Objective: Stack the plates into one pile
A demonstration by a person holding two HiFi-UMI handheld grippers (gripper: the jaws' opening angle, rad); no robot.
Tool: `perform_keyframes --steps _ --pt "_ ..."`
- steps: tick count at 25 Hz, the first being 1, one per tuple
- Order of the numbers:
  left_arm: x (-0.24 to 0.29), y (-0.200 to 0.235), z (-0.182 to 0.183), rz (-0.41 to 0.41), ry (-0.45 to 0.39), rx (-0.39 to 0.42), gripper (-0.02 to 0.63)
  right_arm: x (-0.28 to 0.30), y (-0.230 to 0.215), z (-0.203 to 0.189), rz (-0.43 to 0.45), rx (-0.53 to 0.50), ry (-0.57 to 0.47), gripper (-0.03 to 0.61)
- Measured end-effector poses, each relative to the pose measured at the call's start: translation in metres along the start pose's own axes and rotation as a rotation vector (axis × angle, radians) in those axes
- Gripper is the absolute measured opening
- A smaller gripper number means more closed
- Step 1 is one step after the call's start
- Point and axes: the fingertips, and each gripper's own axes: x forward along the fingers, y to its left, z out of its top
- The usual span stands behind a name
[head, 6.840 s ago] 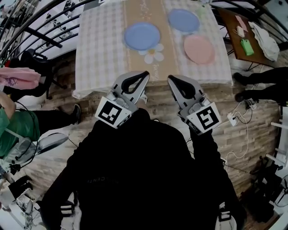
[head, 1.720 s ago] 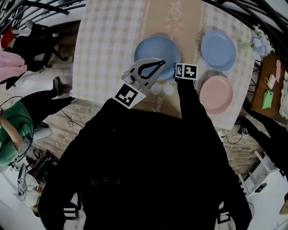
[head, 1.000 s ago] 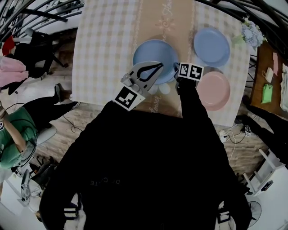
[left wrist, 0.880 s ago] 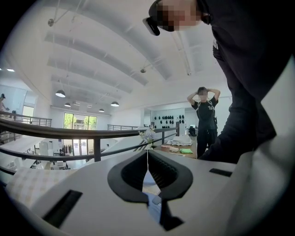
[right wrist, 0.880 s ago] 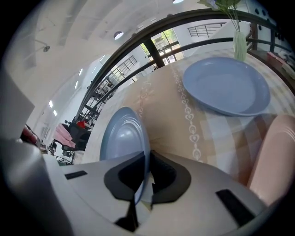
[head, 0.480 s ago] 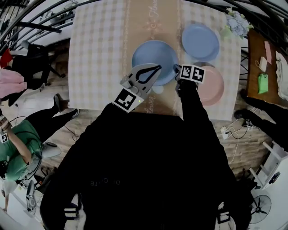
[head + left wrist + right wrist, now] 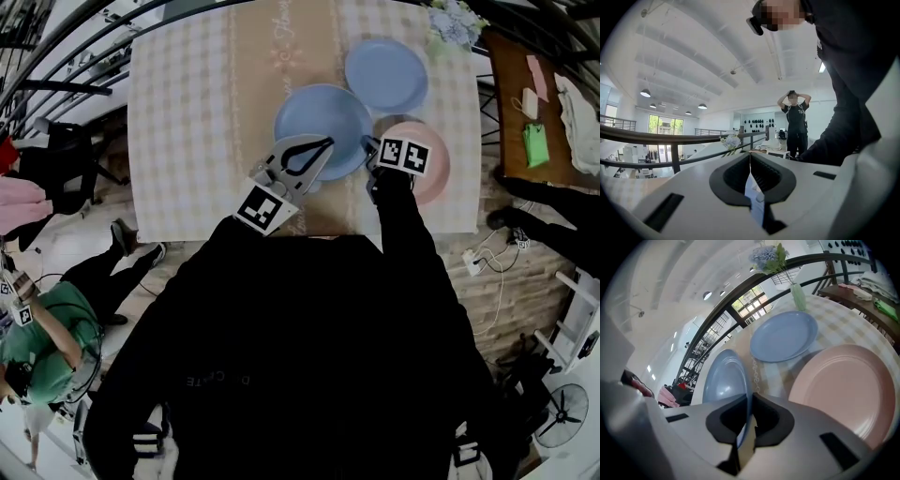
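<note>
R gripper (image 7: 749, 405) jaws clamped on near rim of big blue plate (image 7: 319, 120), mid-counter (image 7: 187, 94) beside pink plate (image 7: 843, 385); L gripper (image 7: 750, 159) jaws together, empty; advise lift level, clear neighbour's rim, set down centred.

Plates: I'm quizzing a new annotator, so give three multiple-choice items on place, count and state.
1. The pink plate lies: A on the table; B on the floor; C on a chair.
2. How many plates are blue? A one; B two; C three.
3. The right tool is: A open, empty; B shut on the pink plate; C shut on the large blue plate.
Answers: A, cloth shows around it; B, the large one plus the small blue plate; C, its rim sits between the pads.
</note>
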Motion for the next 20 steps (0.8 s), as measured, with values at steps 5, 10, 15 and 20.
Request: perform_keyframes --steps 5,10,15,20 --pt "0.022 -0.019 0.002 -0.046 -0.001 0.006 0.021 -0.024 -0.026 0.003 -0.014 0.040 -0.034 0.025" --pt "0.041 -0.038 0.003 -0.081 -0.004 0.010 0.021 -0.047 -0.050 0.005 -0.023 0.077 -0.063 0.025" --pt "0.060 -0.054 0.001 -0.101 0.004 0.008 0.021 -0.066 -0.075 0.004 -0.030 0.112 -0.086 0.025" --pt "0.077 -0.072 -0.001 -0.129 0.007 0.006 0.020 -0.083 -0.101 0.000 -0.038 0.147 -0.097 0.025"
